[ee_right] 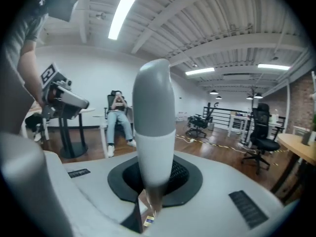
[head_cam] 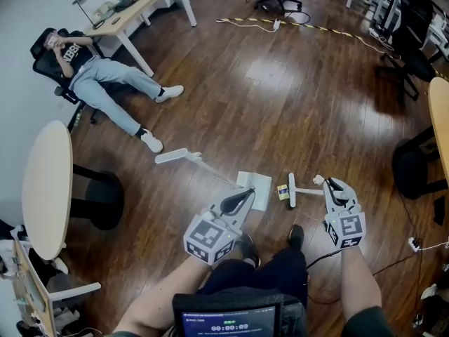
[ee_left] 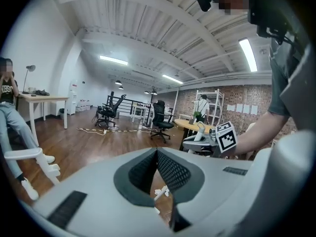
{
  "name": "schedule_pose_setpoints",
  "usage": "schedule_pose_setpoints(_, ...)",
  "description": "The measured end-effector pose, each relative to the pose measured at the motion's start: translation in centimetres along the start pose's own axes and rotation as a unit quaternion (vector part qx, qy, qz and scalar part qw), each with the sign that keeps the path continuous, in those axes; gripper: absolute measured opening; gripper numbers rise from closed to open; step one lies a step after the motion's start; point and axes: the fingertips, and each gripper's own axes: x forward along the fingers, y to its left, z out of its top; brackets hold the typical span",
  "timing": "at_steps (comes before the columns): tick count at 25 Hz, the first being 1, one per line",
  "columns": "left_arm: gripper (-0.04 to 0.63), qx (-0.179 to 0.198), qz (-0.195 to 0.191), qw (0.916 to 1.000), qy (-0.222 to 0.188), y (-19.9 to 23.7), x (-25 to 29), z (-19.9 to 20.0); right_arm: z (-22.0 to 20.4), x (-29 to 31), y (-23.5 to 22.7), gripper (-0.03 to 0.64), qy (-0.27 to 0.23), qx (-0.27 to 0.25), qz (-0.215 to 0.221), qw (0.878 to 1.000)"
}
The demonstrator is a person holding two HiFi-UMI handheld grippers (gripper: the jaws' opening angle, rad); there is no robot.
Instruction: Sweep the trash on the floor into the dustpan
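Head view: the right tongs (head_cam: 334,187) grip the broom (head_cam: 292,190) by its handle. Its brush head rests on the floor with its long axis running near to far, and the handle rises rightward to the tongs. Yellow trash (head_cam: 283,192) lies just beside the head's left face, between it and the dustpan (head_cam: 257,187). The dustpan lies to the left, its long handle running far-left along the floor. The left tongs (head_cam: 242,199) hover over the pan's near edge.

Left gripper view: the jaws are together with nothing between them. White scraps (ee_left: 160,192) show on the floor beyond.

Right gripper view: the jaws are clamped on the white-and-grey handle, which stands upright through them.

Judgement: the sweeping stroke is in hand. The next move calls for a short leftward push with the head kept flat. The dustpan is not held and may slide.
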Motion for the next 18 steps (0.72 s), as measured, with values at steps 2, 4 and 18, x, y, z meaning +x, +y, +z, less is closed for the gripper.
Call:
schedule_pose_setpoints(2, 0.003, 0.008, -0.012, 0.9999, -0.003, -0.7, 0.3, 0.5, 0.0, -1.2, -2.9, 0.051, 0.001, 0.009, -0.048, 0.999)
schedule_pose_setpoints(4, 0.003, 0.014, -0.022, 0.9997, 0.0, -1.4, 0.9, 0.7, -0.2, -2.7, -5.1, 0.048, 0.001, 0.013, -0.079, 0.997)
schedule_pose_setpoints(18, 0.003, 0.013, -0.023, 0.9993, 0.025, -4.7, 8.6, 4.0, -0.5, -5.0, -13.8, 0.043, 0.006, -0.009, -0.09, 0.996)
